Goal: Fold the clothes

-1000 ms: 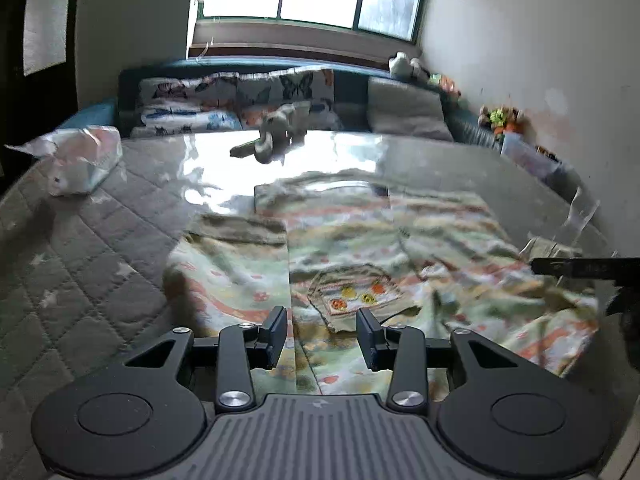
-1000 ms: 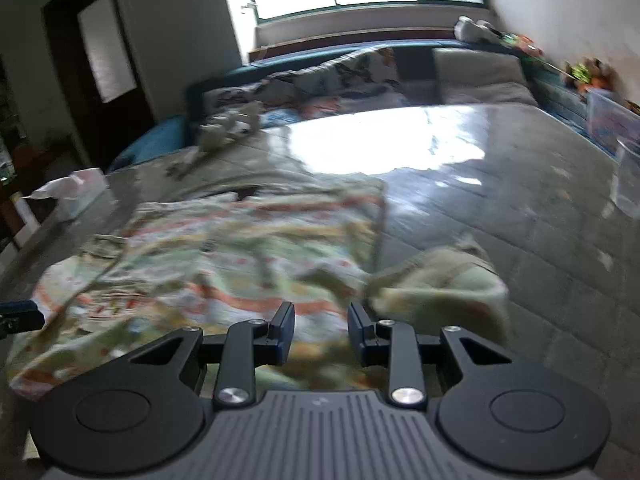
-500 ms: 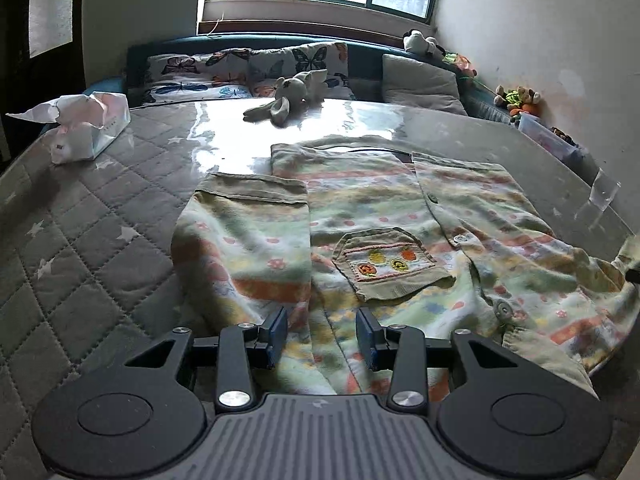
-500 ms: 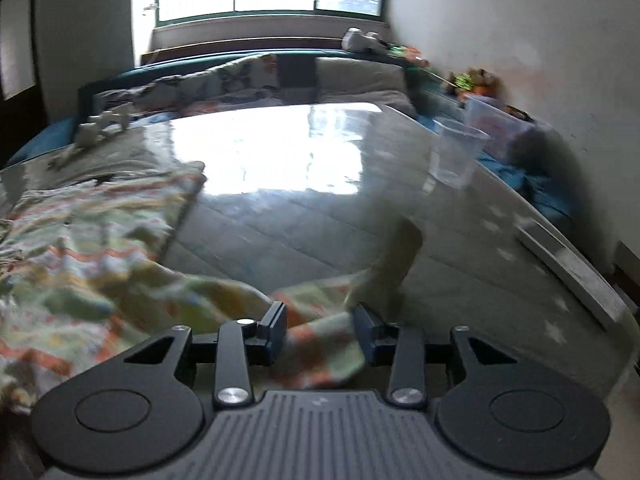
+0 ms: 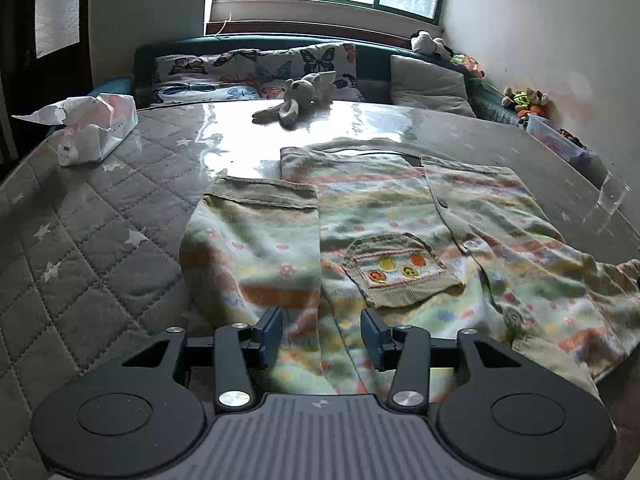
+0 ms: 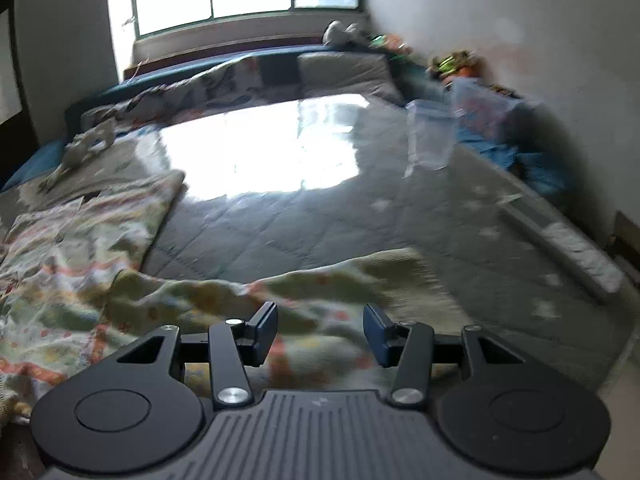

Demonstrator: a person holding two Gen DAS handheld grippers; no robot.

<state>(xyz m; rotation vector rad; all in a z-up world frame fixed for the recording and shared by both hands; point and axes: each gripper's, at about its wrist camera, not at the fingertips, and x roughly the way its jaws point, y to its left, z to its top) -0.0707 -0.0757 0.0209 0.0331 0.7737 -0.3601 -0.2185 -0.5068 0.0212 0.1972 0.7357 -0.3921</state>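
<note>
A small striped cardigan point(image 5: 380, 216) with a fruit-patch pocket point(image 5: 396, 272) lies flat on the quilted table point(image 5: 80, 248). Its left sleeve point(image 5: 256, 248) is folded in alongside the body. My left gripper point(image 5: 320, 334) is open and empty, just above the cardigan's near hem. In the right wrist view the cardigan's right sleeve point(image 6: 320, 284) lies stretched out sideways on the table. My right gripper point(image 6: 320, 330) is open and empty just above that sleeve. The right wrist view is blurred.
A tissue pack point(image 5: 96, 128) sits at the far left of the table. A plush rabbit point(image 5: 300, 96) lies at the far edge. A clear plastic cup point(image 6: 430, 134) stands at the right. Pillows point(image 5: 256, 72) and toys line the bench behind.
The right sleeve has been drawn out to the right and now lies flat. My right gripper has swung right and opened wider. My left gripper has moved in over the hem and opened wider.
</note>
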